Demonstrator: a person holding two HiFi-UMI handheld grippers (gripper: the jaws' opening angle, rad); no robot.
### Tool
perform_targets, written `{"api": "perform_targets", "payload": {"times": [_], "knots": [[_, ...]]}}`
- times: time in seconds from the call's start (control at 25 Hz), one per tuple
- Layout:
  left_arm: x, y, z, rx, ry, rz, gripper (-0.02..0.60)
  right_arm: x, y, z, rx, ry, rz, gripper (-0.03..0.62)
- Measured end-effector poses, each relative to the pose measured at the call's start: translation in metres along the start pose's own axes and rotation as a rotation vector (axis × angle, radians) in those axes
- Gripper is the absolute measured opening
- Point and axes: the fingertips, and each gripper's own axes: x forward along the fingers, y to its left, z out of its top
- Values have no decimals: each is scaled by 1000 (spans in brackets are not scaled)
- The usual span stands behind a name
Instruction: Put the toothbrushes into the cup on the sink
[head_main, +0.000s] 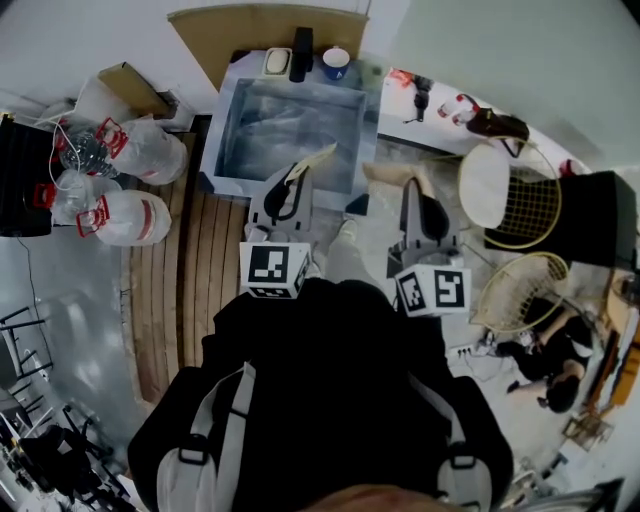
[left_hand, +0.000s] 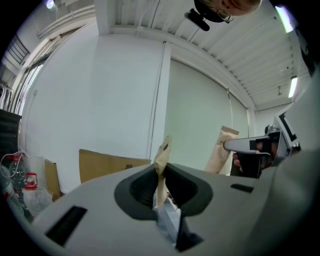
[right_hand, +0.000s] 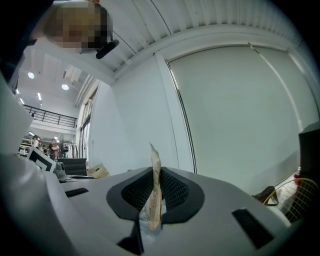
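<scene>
In the head view the steel sink (head_main: 225, 150) lies ahead, and a blue cup (head_main: 336, 63) stands on its back ledge. My left gripper (head_main: 300, 178) is shut on a toothbrush in a tan paper wrapper (head_main: 320, 157), just over the sink's near rim. My right gripper (head_main: 408, 188) is shut on a second wrapped toothbrush (head_main: 388, 172), to the right of the sink. In the left gripper view the wrapper (left_hand: 161, 165) stands upright between the jaws of that gripper (left_hand: 159, 197), with the other wrapped toothbrush (left_hand: 220, 150) off to the right. The right gripper view shows its wrapper (right_hand: 154, 190) pinched edge-on.
A soap dish (head_main: 277, 60) and a dark bottle (head_main: 301, 52) stand beside the cup. Water jugs (head_main: 130, 215) stand at the left by a wooden slat mat (head_main: 195, 270). Wire chairs (head_main: 520, 200) are at the right, and a person (head_main: 550, 365) sits on the floor beyond them.
</scene>
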Motion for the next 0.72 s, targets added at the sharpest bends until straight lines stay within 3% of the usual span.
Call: {"api": "perform_targets", "payload": {"times": [0.72], "knots": [[153,19,22,33,56,87,43,114,-85,1,33,31,57,39]]}}
